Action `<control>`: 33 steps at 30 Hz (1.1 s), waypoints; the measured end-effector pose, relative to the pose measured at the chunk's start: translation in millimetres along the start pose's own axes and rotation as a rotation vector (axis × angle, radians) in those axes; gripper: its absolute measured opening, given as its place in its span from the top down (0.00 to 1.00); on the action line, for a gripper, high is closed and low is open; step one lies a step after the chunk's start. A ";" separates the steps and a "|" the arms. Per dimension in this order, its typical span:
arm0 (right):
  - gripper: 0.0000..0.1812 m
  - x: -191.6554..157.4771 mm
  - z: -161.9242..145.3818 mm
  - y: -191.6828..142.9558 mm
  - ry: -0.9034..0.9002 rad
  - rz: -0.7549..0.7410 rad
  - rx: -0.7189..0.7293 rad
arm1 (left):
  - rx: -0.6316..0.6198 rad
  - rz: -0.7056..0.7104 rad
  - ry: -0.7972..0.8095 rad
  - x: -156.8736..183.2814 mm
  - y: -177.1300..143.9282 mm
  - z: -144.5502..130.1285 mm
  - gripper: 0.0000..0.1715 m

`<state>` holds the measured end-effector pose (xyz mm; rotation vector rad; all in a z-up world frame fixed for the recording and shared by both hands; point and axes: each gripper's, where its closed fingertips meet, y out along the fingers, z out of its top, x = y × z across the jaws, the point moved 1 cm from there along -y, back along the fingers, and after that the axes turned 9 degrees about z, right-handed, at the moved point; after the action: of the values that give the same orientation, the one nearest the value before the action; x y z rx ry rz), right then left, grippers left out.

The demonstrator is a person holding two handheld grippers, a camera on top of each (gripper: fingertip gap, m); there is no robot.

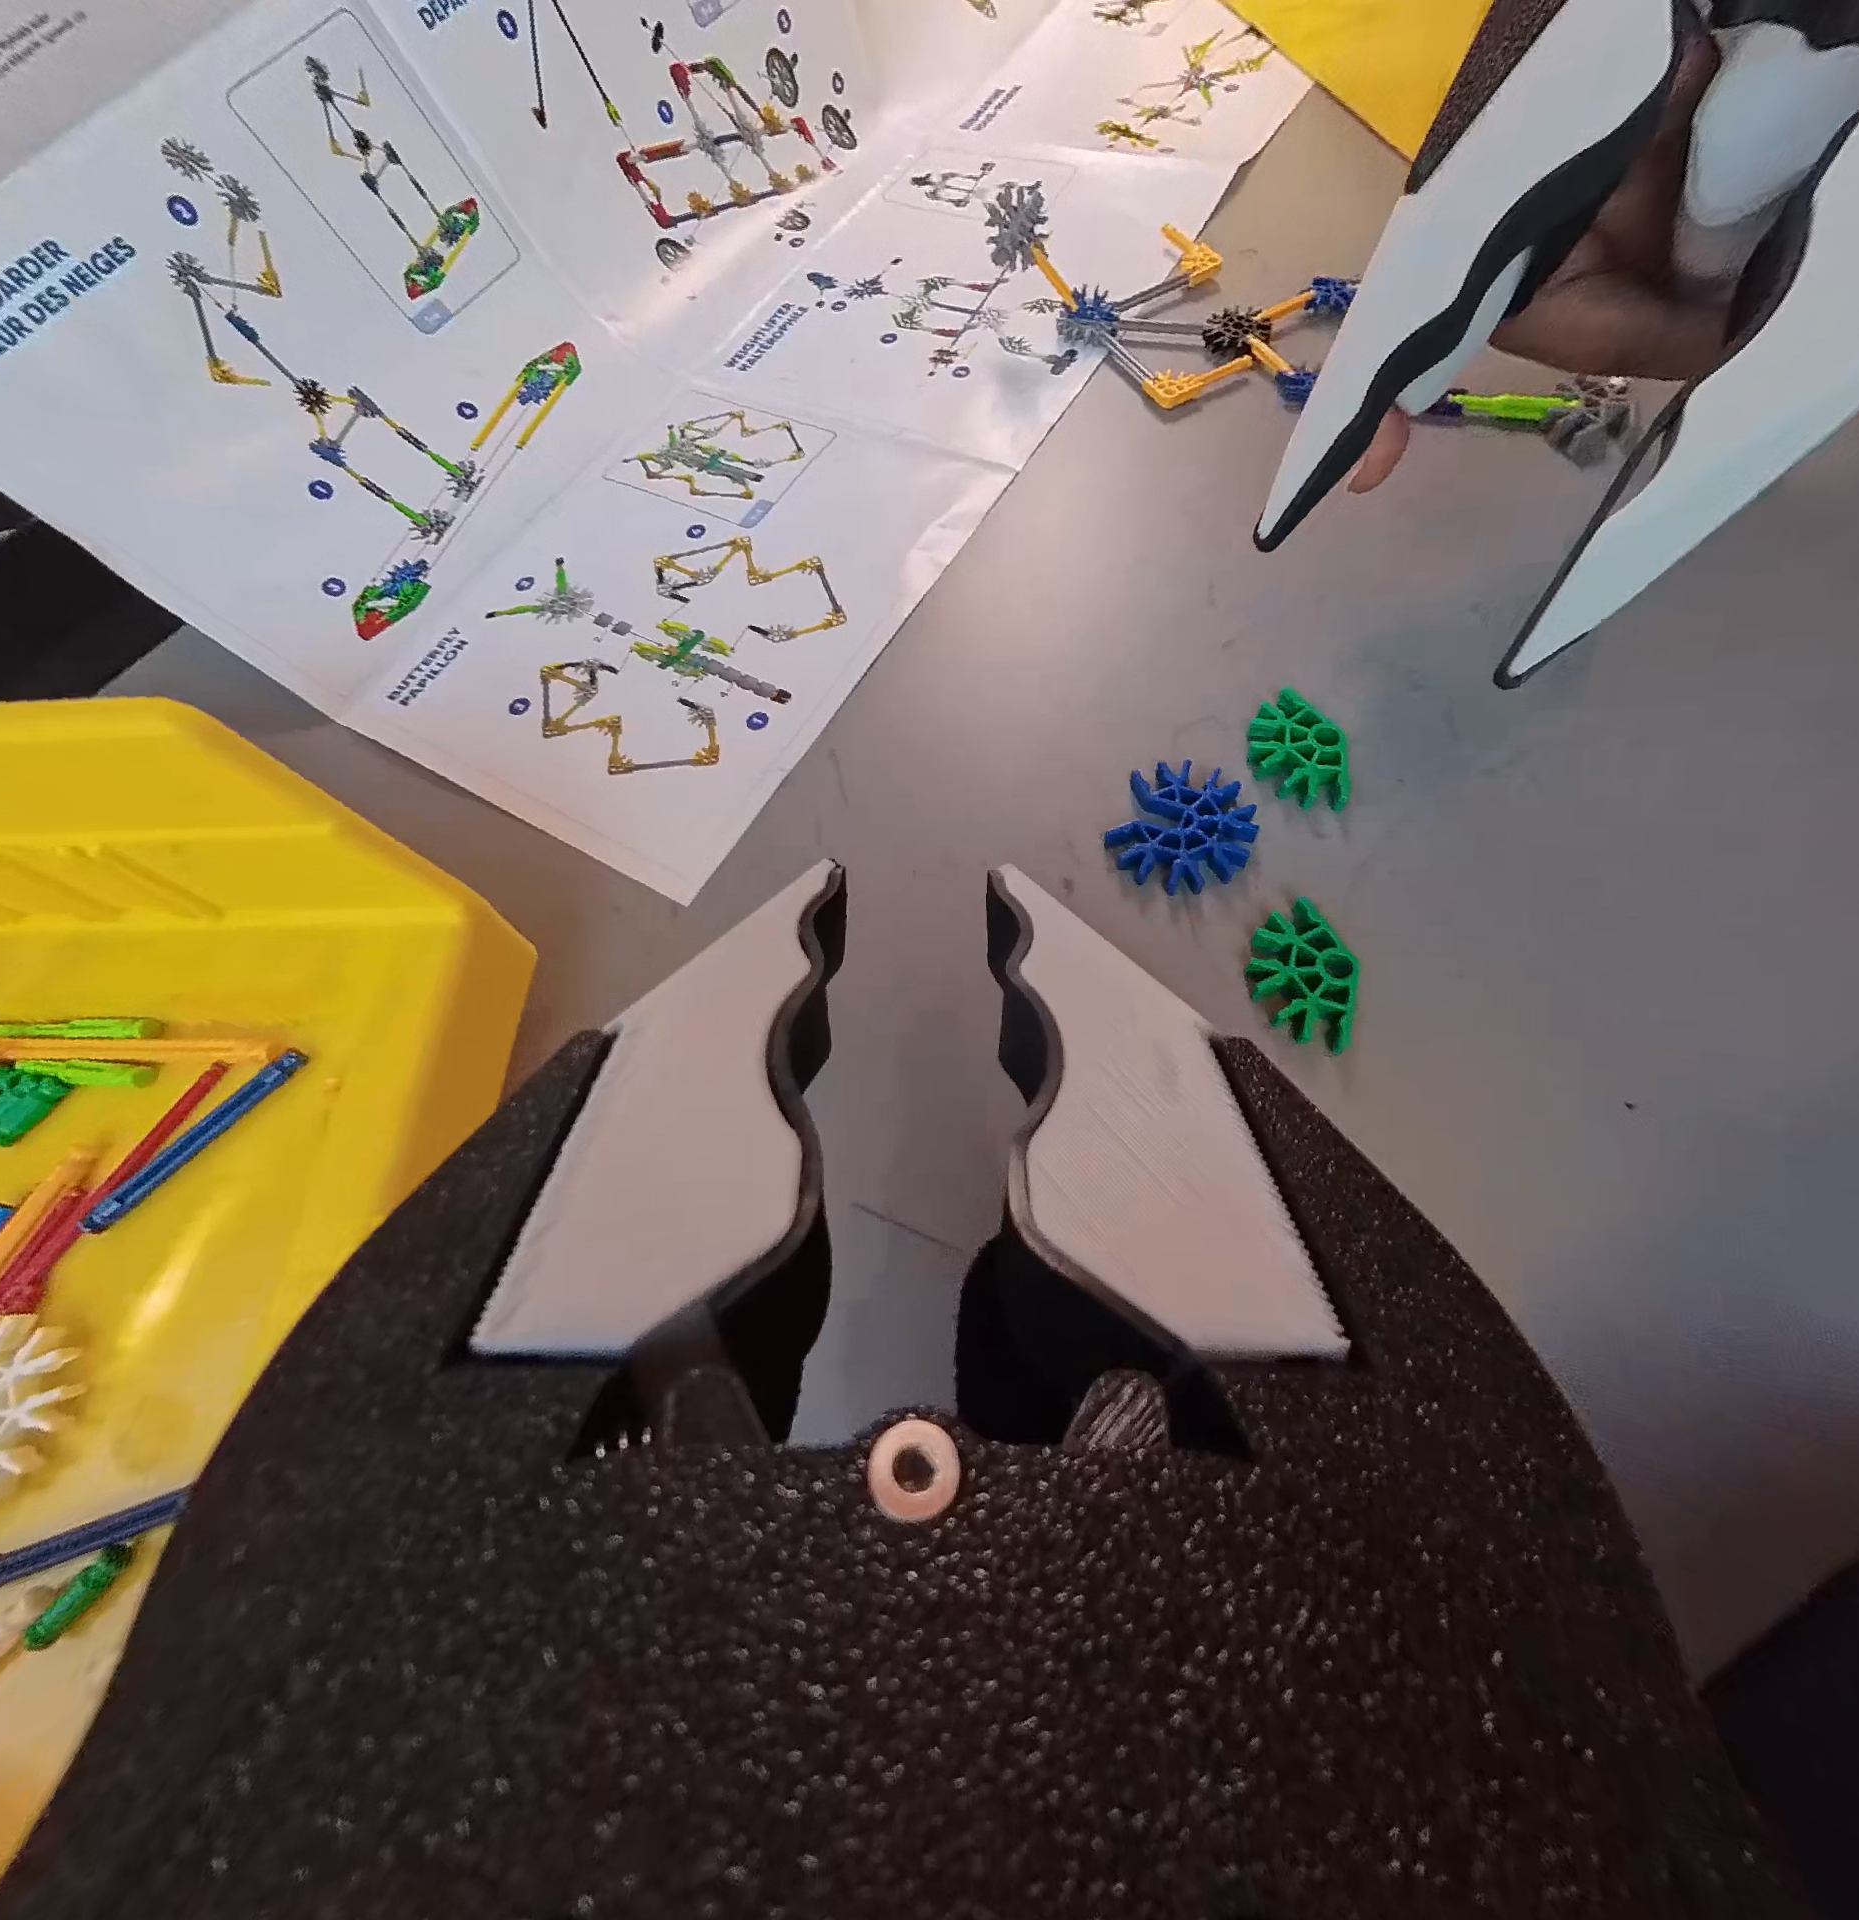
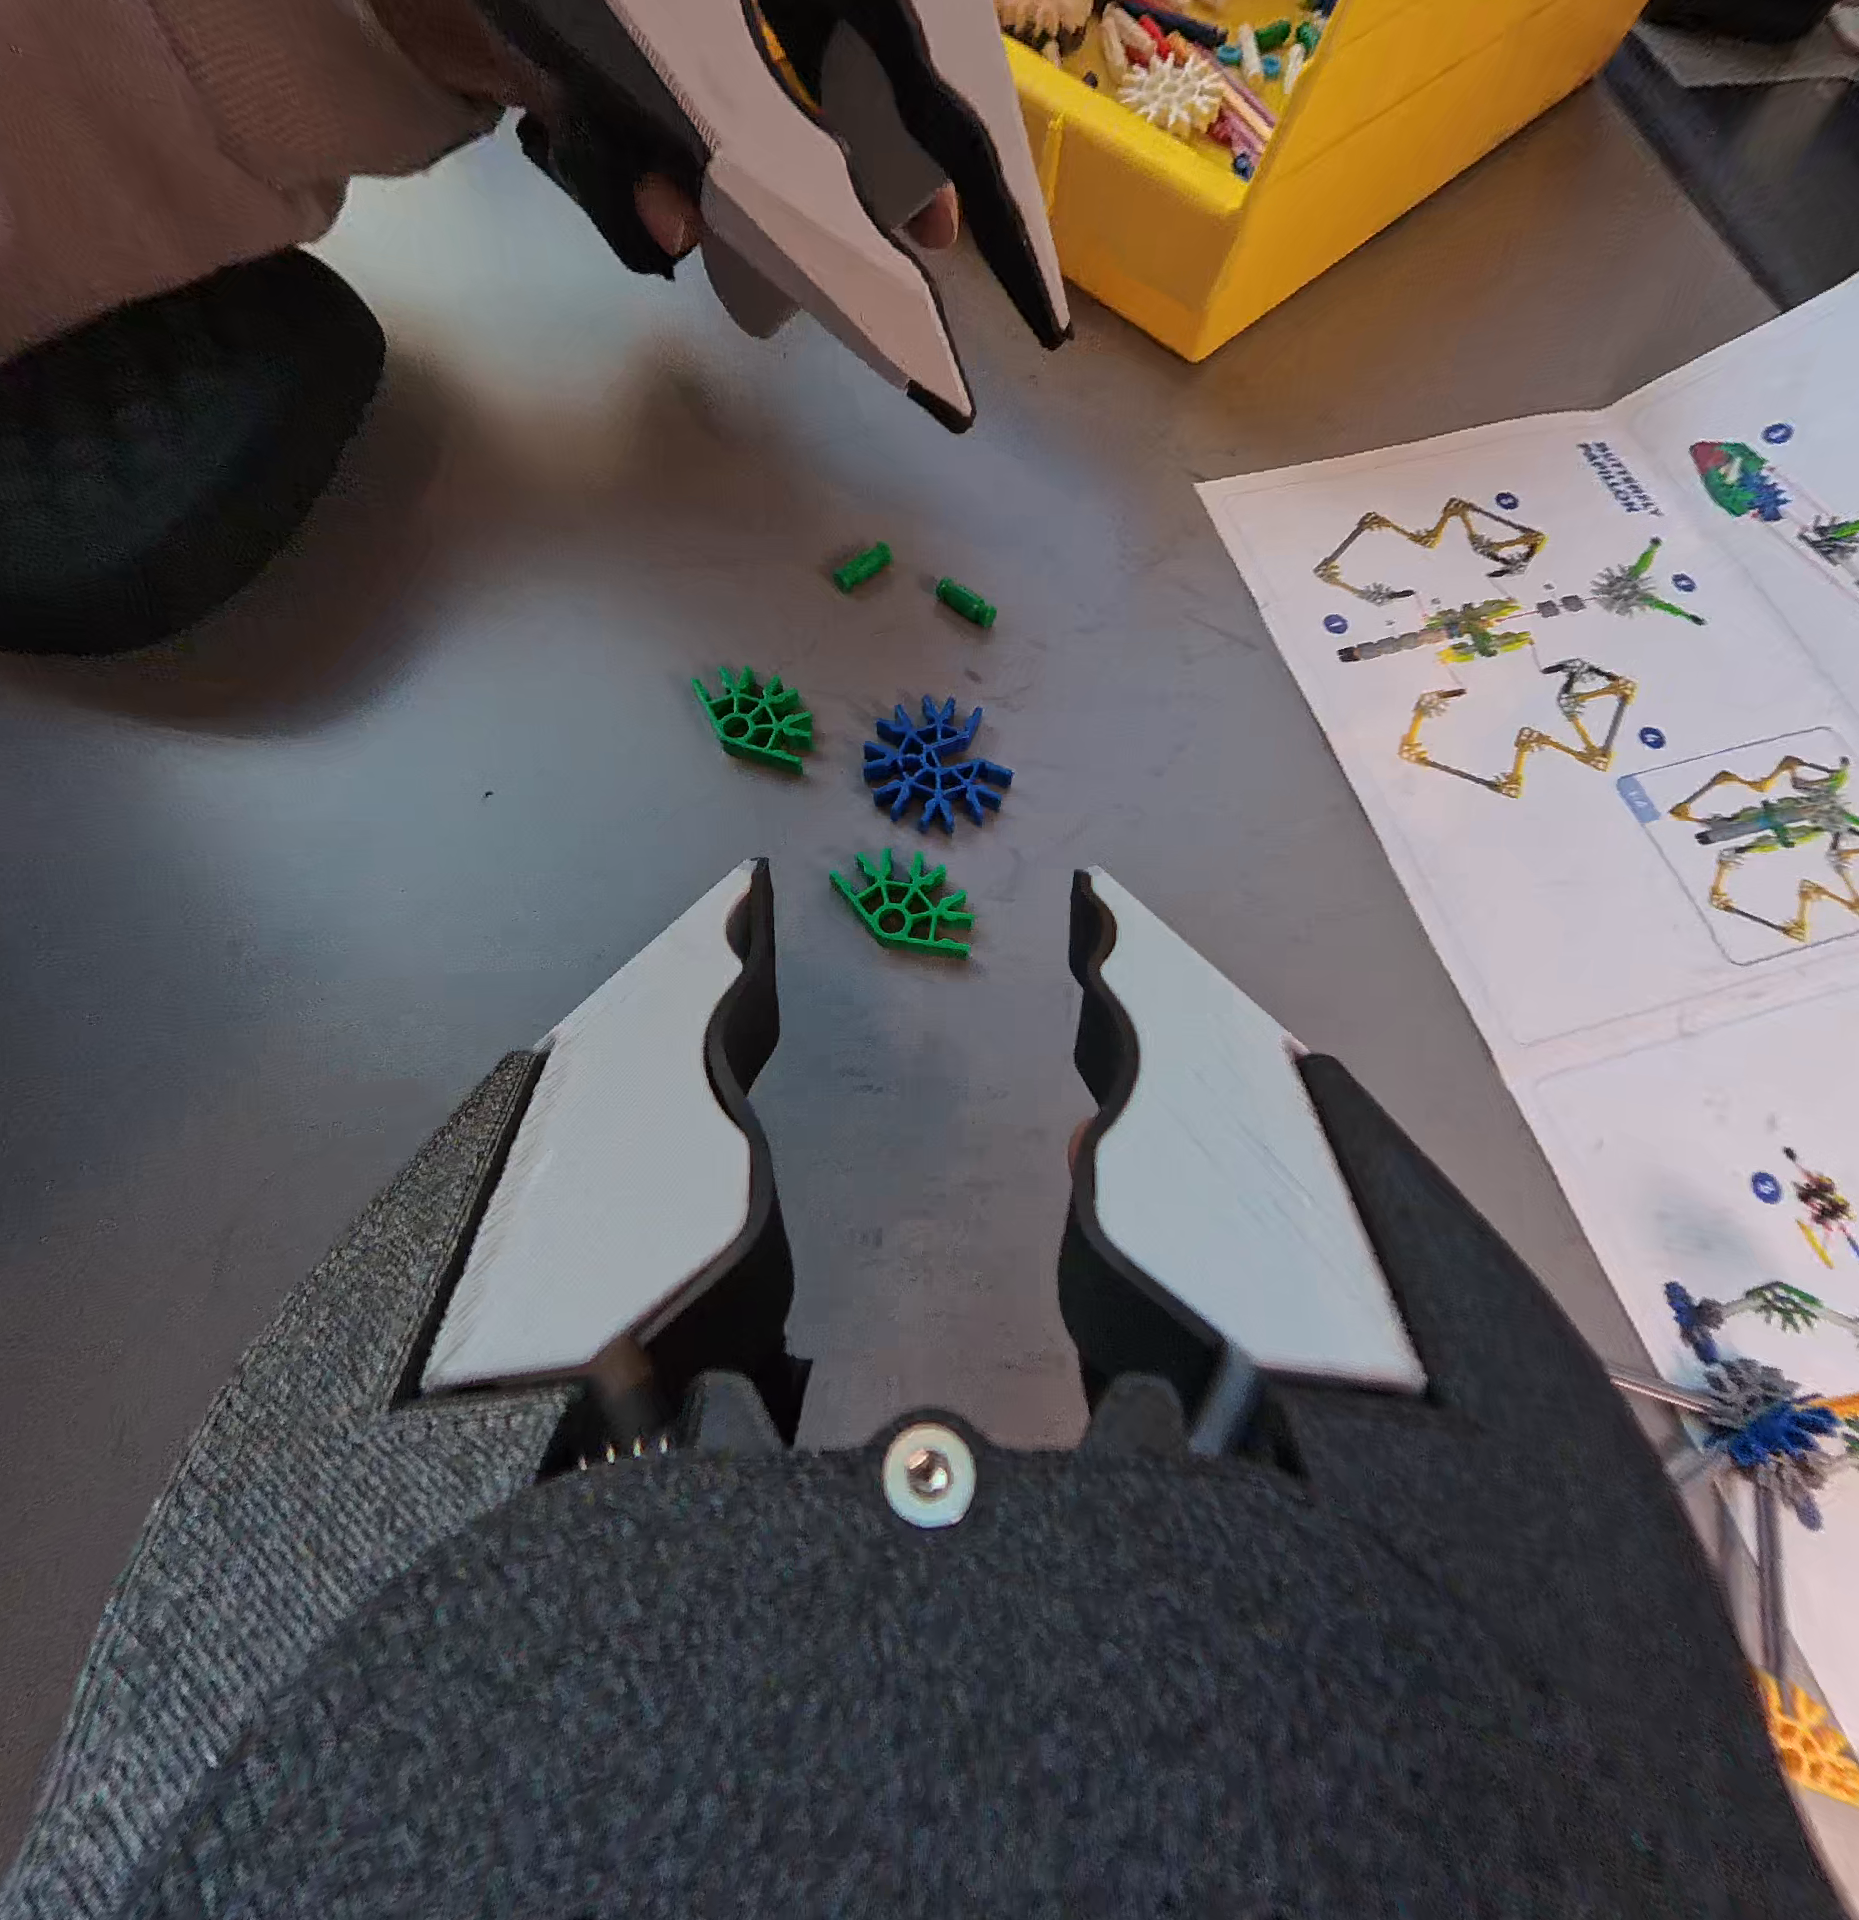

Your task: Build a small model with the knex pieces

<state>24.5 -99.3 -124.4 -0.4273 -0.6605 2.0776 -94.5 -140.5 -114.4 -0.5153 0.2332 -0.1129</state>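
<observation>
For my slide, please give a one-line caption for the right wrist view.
Open right gripper above a green connector, near a blue connector on a grey table.

The setting is a hobby or lab workstation. A grey bench (image 2: 281, 935) carries a yellow parts bin (image 2: 1320, 229), a folded instruction sheet (image 1: 592, 416) and loose construction-toy connectors (image 2: 935, 764).

The table (image 2: 281, 831) is a smooth, matt grey surface with faint scuffs. The blue connector (image 2: 937, 764) and the green connectors (image 2: 753, 719) look like hard, slightly glossy plastic, as does the yellow bin (image 1: 229, 883). The instruction sheet (image 1: 592, 416) is creased, lightly glossy paper. The right gripper (image 2: 920, 873) and left gripper (image 1: 914, 873) have pebbled matt black bodies, finely ridged white plastic fingers (image 2: 613, 1174) and a shiny metal screw (image 2: 927, 1473).
</observation>
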 end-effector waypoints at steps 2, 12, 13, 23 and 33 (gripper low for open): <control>0.69 -5.7 -4.2 8.9 -0.008 0.022 -0.039 | -0.012 -0.044 -0.001 5.9 -2.9 -6.0 0.84; 0.80 -10.3 -22.1 34.4 0.007 0.042 -0.222 | -0.195 -0.372 0.229 94.2 2.0 -31.0 0.84; 0.83 -11.5 -22.9 33.5 0.007 0.049 -0.226 | -0.198 -0.377 0.239 97.0 1.8 -31.1 0.84; 0.85 -32.6 -60.6 -15.3 -0.155 0.232 -0.371 | -0.104 -0.602 0.371 150.9 -0.7 -20.3 0.89; 0.77 -48.3 -27.0 -8.7 -0.142 0.237 -0.199 | -0.046 -0.317 0.285 94.9 9.2 -6.4 0.86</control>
<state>70.8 -127.7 -138.2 -0.4938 -0.9449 2.2905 -3.8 -151.2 -142.6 -0.5789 0.4318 -0.4928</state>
